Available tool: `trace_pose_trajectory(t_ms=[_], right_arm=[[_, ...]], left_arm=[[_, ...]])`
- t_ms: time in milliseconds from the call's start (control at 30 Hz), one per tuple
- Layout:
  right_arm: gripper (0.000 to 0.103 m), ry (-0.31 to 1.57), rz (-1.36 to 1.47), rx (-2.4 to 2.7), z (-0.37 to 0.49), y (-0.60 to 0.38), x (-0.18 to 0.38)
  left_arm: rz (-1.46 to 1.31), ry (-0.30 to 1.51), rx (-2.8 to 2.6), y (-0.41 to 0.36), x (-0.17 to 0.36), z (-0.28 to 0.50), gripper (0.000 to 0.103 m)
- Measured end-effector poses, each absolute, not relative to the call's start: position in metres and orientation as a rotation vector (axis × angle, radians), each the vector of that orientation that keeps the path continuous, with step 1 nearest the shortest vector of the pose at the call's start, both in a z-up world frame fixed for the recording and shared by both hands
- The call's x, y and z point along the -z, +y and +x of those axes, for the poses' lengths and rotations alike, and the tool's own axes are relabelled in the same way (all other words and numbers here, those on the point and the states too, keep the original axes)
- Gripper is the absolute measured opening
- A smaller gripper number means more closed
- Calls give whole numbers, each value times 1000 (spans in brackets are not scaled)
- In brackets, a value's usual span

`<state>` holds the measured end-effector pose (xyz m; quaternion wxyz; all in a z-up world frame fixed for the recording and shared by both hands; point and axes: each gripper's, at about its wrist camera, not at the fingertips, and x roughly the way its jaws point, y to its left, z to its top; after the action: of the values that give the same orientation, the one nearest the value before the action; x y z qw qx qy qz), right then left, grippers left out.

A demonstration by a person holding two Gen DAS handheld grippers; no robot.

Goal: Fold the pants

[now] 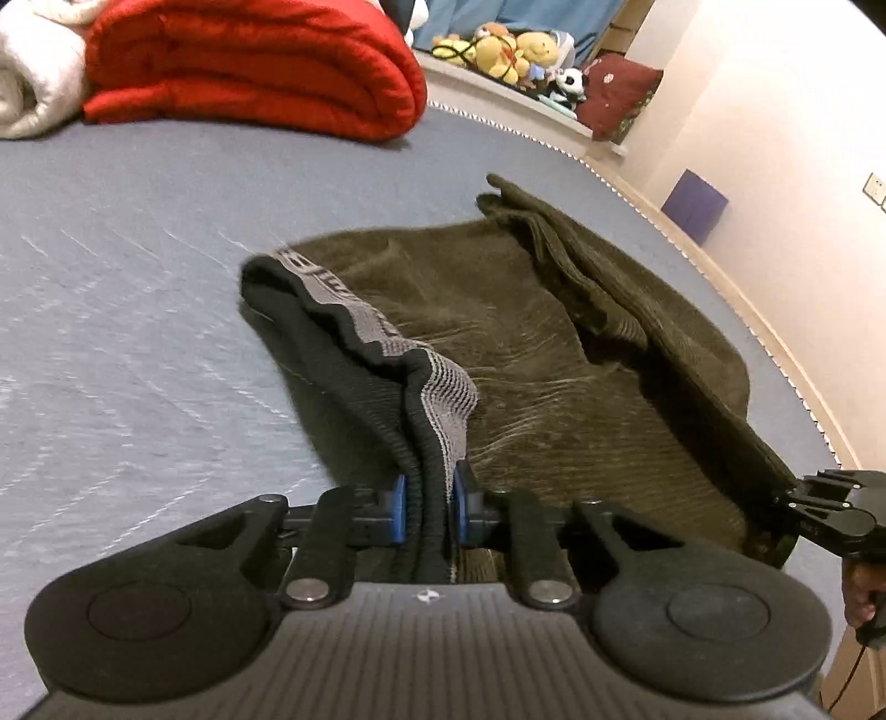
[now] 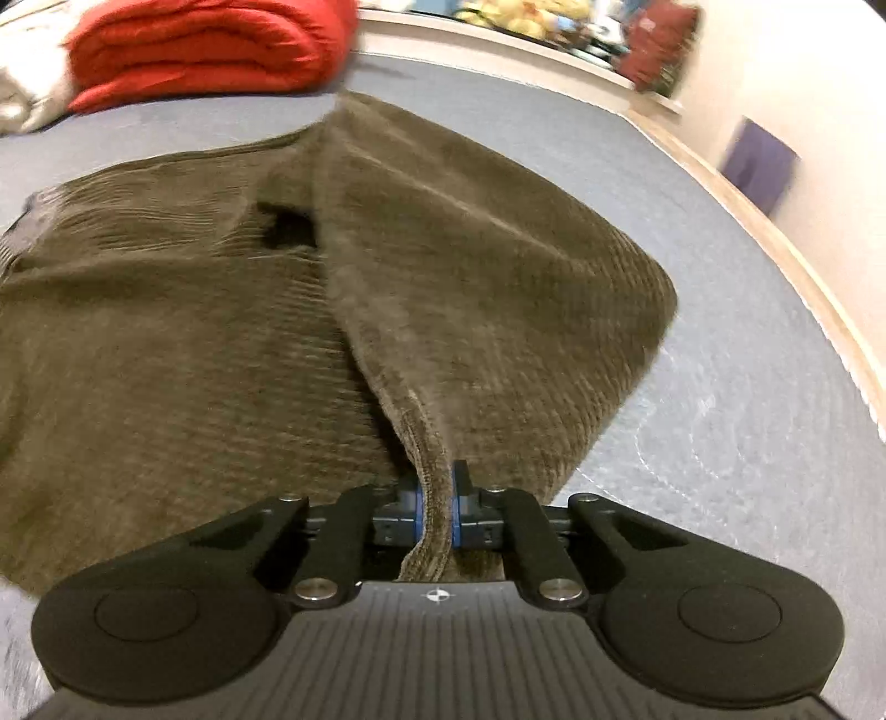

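Note:
Olive-brown corduroy pants (image 1: pixel 526 354) lie partly folded on the grey-blue bed sheet (image 1: pixel 122 288). My left gripper (image 1: pixel 431 501) is shut on the black and grey elastic waistband (image 1: pixel 387 343) and lifts it off the bed. My right gripper (image 2: pixel 437 509) is shut on a fold of the corduroy pants (image 2: pixel 443 266) and holds it raised, so the cloth tents up. The right gripper also shows at the right edge of the left wrist view (image 1: pixel 825 504), at the pants' near right corner.
A folded red blanket (image 1: pixel 255 66) and a white blanket (image 1: pixel 33 72) lie at the far side of the bed. Stuffed toys (image 1: pixel 509 50) and a dark red cushion (image 1: pixel 614 94) sit on a ledge beyond. The bed's edge (image 1: pixel 720 288) runs along the right, near the wall.

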<state>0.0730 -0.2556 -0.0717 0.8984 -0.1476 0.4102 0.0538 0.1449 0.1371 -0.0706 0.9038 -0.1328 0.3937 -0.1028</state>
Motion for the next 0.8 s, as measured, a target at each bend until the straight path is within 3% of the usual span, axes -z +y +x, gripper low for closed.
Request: trace_pose_trajectory(t_ms=[300,567,700,800], right_arm=[[8,797,-280,-379,9,-244,29],[8,932,-327,-737,-47,-240,29],[13,994,-485,-702,-57,-229,49],[29,989,-450,-706,-52,-232,42]], left_arm=[[-259,799,203,185,31,74,15],[-325,1023,105,224,34,21,18],[-169,1116,32,203,52,18,20],[-101,1044,-78,204,31,13,28]])
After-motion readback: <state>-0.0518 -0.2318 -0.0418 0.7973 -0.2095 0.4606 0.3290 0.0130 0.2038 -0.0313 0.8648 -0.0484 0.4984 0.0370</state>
